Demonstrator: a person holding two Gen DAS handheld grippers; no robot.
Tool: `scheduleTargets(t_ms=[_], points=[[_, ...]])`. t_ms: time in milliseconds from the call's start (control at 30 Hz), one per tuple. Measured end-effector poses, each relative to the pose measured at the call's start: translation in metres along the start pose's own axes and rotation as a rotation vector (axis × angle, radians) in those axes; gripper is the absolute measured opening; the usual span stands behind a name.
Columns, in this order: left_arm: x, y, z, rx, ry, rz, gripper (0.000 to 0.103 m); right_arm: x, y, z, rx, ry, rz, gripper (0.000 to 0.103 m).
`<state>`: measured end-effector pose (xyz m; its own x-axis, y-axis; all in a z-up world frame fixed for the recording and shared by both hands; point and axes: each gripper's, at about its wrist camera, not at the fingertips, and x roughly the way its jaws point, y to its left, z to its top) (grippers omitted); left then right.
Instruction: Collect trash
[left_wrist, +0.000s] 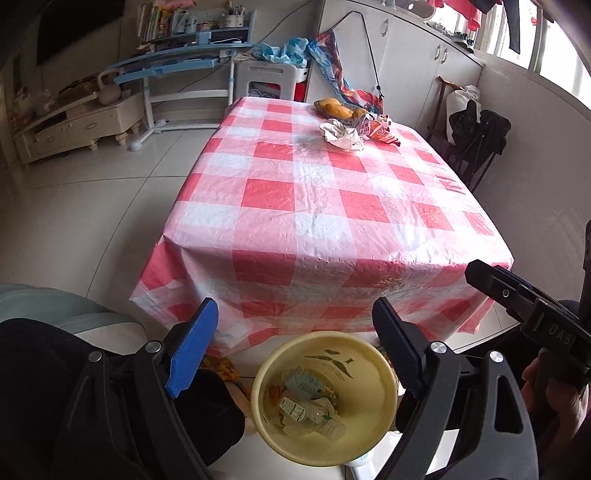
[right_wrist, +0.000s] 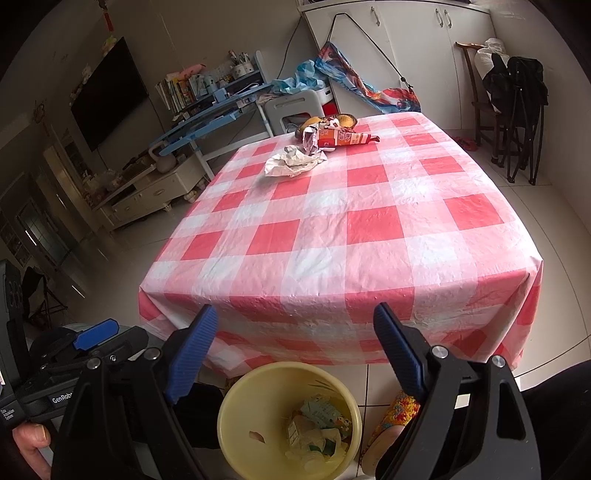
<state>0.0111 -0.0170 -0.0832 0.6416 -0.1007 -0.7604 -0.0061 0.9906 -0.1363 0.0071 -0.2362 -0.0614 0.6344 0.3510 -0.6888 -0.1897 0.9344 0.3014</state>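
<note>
Nearest to me, my left claw hangs released, its blue-padded fingers spread wide with nothing between them. Directly below it on the tiled floor stands the round pale-yellow plastic waste bin. Inside the bin lie a clear plastic bottle, a small green-and-white drink carton and crumpled bits of paper.

My right claw is also released, fingers wide apart and empty, and hovers over the same bin from the other side. Each claw shows at the edge of the other's view, and a hand grips the left handle.

Just beyond the bin the red-and-white checked plastic cloth drapes over the near edge of the bench. Most of the bench top is bare cloth.

Near the far end of the bench the remaining trash sits in a cluster: a crumpled white paper wrapper, and just behind it, touching, a torn red-and-orange snack packet. Behind those is a shallow dish of yellow fruit.

Further off, past the bench, a white plastic stool, a blue-and-white desk and white cupboards stand along the walls, with a dark chair to the right.
</note>
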Motion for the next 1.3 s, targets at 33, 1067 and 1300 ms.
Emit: scheduleTargets(t_ms=[33, 1067, 1300], points=[[0.0005, -0.0003, 0.0000, 0.002, 0.001, 0.001, 0.082, 0.0002, 0.0000, -0.0002, -0.001, 0.001, 0.000, 0.083], [0.0012, -0.0009, -0.0004, 0.005, -0.004, 0.006, 0.083, 0.0027, 0.0047, -0.0022, -0.010, 0.004, -0.005, 0.083], [0.0010, -0.0008, -0.0003, 0.006, -0.004, 0.006, 0.083, 0.0029, 0.0051, -0.0020, -0.011, 0.004, -0.005, 0.083]])
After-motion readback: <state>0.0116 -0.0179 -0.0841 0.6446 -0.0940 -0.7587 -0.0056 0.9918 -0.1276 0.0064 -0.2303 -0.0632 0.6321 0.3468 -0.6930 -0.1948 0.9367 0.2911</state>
